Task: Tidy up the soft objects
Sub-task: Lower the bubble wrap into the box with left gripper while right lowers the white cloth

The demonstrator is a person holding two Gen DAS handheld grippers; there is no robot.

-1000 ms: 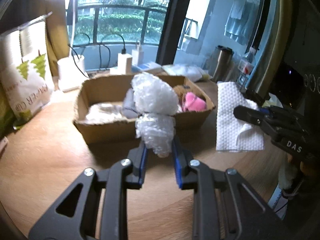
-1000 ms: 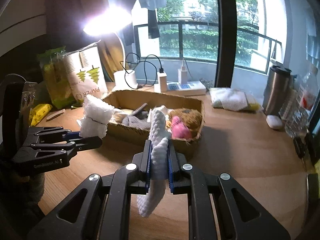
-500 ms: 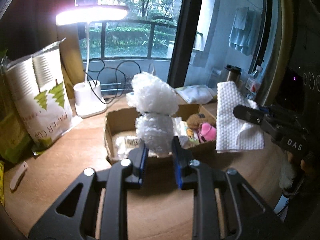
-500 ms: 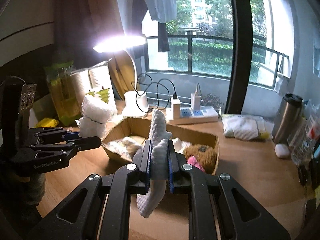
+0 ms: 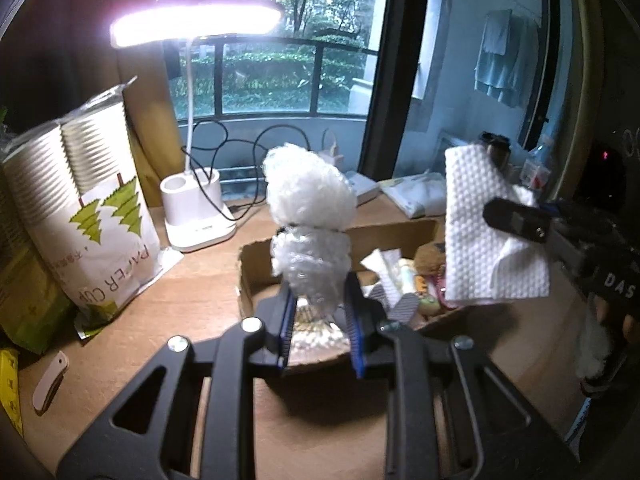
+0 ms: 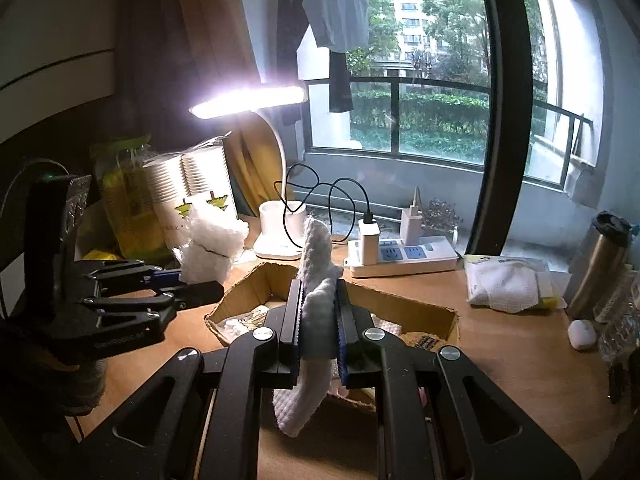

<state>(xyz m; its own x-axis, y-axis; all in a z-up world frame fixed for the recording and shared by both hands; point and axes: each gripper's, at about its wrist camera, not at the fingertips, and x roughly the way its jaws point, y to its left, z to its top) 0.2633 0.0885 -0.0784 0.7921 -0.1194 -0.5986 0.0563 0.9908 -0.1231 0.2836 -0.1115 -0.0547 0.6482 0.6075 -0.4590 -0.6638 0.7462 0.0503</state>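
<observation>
While held above cardboard box (image 5: pixel 256 276), risk noted, left wrist view: bubble wrap wad (image 5: pixel 310 236) top-heavy, pinched only at its lower end, liable to tip or slide out clear of box on release. Left gripper (image 5: pixel 320 320) clamped on wad, narrow gap. White textured cloth (image 5: pixel 480 248) alongside, over box contents.

Right wrist view: right gripper (image 6: pixel 318 322) clamped on cloth, nearly together; loose tail hanging below, liable to snag box rim. Desk lamp (image 6: pixel 280 236) behind.
</observation>
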